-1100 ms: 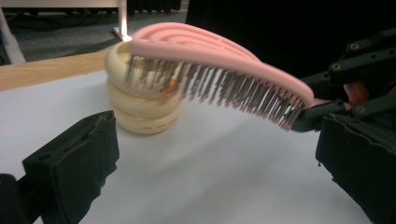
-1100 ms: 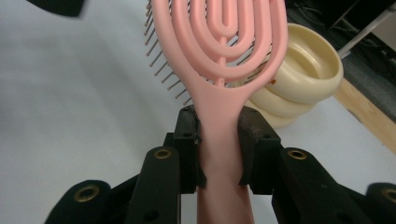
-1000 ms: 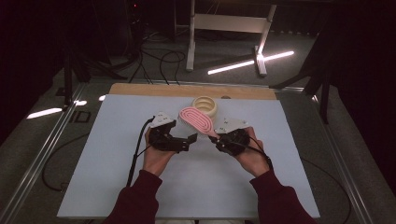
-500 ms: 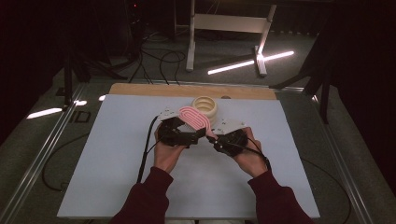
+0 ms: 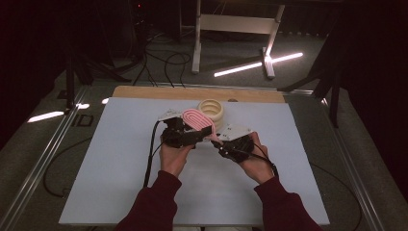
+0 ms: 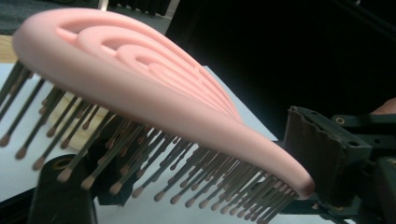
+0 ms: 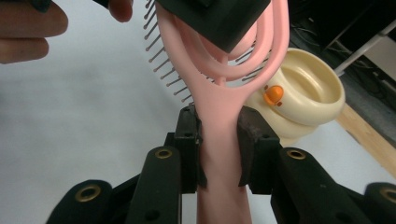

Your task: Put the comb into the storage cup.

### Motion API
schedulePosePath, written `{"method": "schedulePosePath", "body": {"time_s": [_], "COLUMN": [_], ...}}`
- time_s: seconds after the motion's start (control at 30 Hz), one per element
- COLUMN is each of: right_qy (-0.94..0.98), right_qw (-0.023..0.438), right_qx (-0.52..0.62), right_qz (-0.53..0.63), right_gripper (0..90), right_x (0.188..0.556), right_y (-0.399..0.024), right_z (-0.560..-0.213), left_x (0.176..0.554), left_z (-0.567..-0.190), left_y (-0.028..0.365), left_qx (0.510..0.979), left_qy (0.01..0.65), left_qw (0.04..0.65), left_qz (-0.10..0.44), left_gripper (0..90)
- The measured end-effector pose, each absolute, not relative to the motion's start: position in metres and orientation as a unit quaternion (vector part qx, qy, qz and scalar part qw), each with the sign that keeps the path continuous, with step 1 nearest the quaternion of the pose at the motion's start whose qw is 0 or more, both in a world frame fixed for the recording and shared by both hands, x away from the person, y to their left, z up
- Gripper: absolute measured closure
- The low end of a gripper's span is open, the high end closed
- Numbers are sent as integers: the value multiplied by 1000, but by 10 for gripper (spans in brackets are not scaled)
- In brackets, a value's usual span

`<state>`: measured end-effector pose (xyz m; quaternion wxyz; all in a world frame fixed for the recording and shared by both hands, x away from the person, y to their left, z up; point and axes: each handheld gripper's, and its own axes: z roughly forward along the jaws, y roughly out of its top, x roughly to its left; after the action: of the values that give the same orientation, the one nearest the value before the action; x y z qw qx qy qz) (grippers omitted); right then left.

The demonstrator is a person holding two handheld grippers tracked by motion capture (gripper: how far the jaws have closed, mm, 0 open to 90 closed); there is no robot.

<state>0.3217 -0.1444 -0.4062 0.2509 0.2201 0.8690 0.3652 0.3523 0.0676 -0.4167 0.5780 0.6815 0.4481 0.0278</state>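
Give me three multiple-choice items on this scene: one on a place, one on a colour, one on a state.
1. Where is the cream ring toy?
A. On the table, beyond the brush head
B. On the floor
C. In a palm

2. What colour is the hairbrush body?
A. Blue
B. Pink
C. Green

3. What is the right gripper doing?
A. Open above the table
B. Shut on the hairbrush handle
C. Shut on the ring toy

Answers:
1. A: it stands on the white surface behind the brush.
2. B: every view shows it pink.
3. B: both pads press the handle's sides.
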Motion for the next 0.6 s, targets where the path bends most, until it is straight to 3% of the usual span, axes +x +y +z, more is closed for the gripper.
{"method": "schedulePosePath", "body": {"time_s": [0.37, 0.6], "right_qy": [869, 868], "right_qw": [264, 274], "right_qx": [219, 216], "right_qz": [358, 354], "right_gripper": [711, 703], "right_x": [322, 322], "right_y": [-144, -140], "right_z": [-410, -413], "left_x": [351, 348], "left_z": [-413, -406], "left_y": [65, 66], "left_qx": [672, 663], "left_qy": [459, 458], "left_qw": [580, 591], "left_qz": [28, 39], "left_gripper": [334, 479]}}
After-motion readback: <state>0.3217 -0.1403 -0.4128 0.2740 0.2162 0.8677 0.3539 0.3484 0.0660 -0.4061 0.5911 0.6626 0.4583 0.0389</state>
